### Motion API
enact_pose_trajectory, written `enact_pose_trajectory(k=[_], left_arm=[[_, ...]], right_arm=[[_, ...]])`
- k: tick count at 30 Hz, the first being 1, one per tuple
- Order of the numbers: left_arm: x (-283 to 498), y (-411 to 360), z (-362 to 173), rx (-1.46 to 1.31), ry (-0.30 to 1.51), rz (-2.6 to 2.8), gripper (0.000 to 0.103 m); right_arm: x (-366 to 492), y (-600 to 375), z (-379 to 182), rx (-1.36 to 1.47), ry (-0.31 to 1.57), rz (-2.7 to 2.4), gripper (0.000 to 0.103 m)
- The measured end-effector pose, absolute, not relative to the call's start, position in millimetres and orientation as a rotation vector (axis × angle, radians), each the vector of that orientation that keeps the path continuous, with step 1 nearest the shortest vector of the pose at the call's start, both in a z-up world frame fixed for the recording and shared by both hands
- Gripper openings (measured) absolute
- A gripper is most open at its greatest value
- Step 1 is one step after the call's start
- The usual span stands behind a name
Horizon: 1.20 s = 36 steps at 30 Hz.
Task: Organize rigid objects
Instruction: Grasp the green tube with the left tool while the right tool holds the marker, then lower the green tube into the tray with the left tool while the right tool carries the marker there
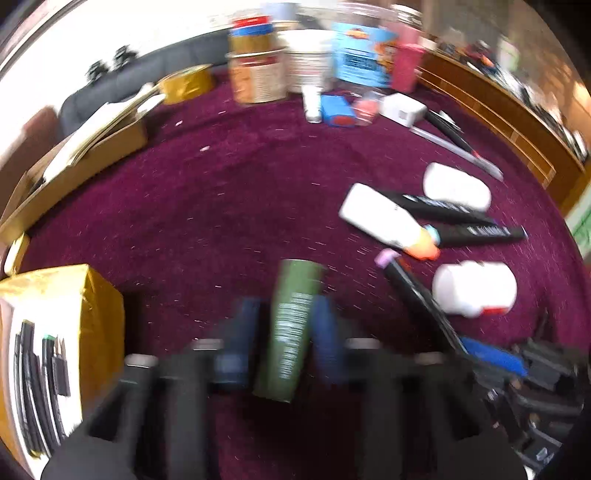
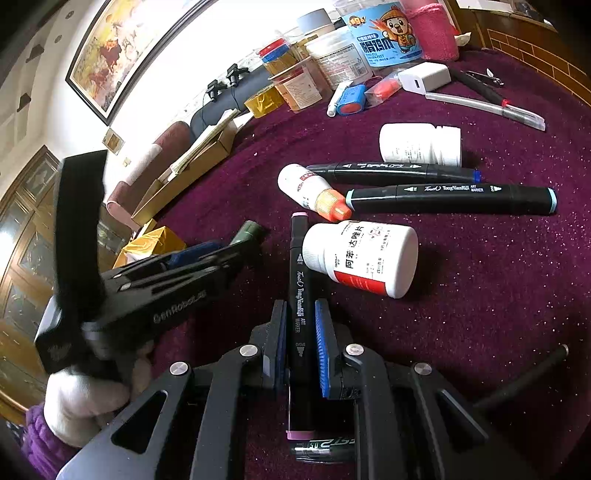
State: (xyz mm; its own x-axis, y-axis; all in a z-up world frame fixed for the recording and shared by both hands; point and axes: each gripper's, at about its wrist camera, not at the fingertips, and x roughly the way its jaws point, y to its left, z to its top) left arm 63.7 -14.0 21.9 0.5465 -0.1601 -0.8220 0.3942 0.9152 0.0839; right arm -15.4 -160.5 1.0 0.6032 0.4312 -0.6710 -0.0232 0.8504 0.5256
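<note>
My left gripper [image 1: 286,314] is shut on a green marker [image 1: 291,325] and holds it above the purple cloth [image 1: 221,206]. It also shows in the right wrist view [image 2: 243,240] with the green marker's tip [image 2: 249,230] sticking out. My right gripper [image 2: 301,328] straddles a black pink-capped marker [image 2: 298,295] that lies on the cloth; its blue pads [image 2: 325,350] stand close on both sides with a small gap showing. Two more black markers [image 2: 450,194], a glue bottle [image 2: 314,192] and two white pill bottles [image 2: 362,256] lie ahead.
A gold box [image 1: 62,321] holding several black markers sits at the left. An open cardboard box [image 1: 85,155] stands further left. Jars, tubs and a pink cup [image 2: 432,29] line the back. A white charger [image 2: 424,75], pens and a blue battery [image 2: 349,98] lie nearby.
</note>
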Motion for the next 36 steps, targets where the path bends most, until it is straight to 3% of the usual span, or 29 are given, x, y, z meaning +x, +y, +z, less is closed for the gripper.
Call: enact_pose_trajectory(k=[3, 10, 21, 26, 36], left_arm=[[55, -13, 22, 0.296, 0.918, -0.326, 0.017], [37, 21, 39, 0.064, 0.945, -0.392, 0.017], [-37, 133, 82, -0.264, 0.845, -0.430, 0.018], [-52, 191, 85, -0.256, 0.819, -0.322, 0.018], [-37, 277, 71, -0.265, 0.851, -0.130, 0.018]], right_arm=[[-16, -161, 0, 0.506, 0.893, 0.278, 0.013], [-16, -162, 0, 0.506, 0.891, 0.281, 0.013], [-16, -155, 4, 0.449, 0.885, 0.244, 0.013], [-11, -129, 13, 0.273, 0.920, 0.143, 0.014], [12, -119, 18, 0.239, 0.987, 0.086, 0.013]])
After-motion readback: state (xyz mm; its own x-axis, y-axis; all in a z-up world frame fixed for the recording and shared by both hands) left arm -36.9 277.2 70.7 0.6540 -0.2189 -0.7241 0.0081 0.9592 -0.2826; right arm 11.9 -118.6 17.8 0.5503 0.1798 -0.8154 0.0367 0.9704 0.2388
